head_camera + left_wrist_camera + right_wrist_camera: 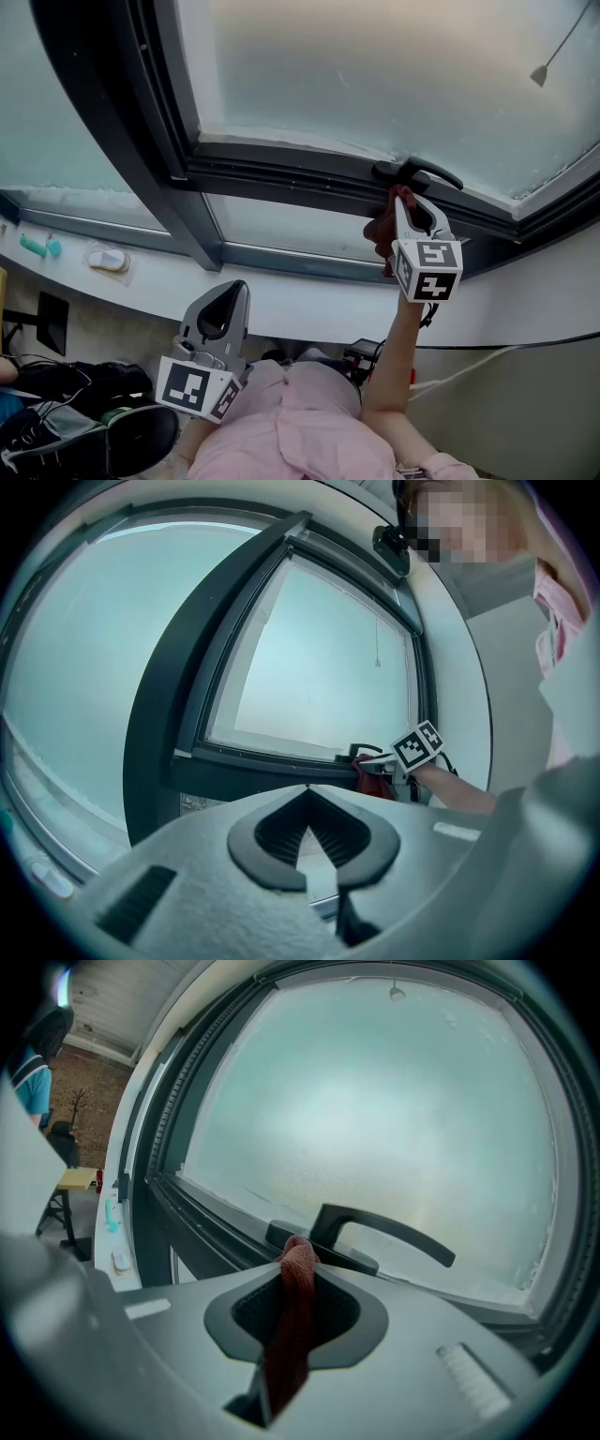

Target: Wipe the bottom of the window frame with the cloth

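Clamping red cloth [291, 1326] in right gripper [298, 1249], tips up at bottom rail of window frame [281, 173]. Just ahead of tips: black handle [380, 1234], sitting on that rail. Left gripper [305, 794] closed, empty, low and well left. Farther left on sill [281, 302]: white object [108, 260], teal object [42, 247].

We see only a bit of the cloth [380, 230] behind the right gripper [405, 195]. The frame [281, 169] is cut off at both sides. We cannot tell what the small things [108, 260] on the sill [281, 302] are.
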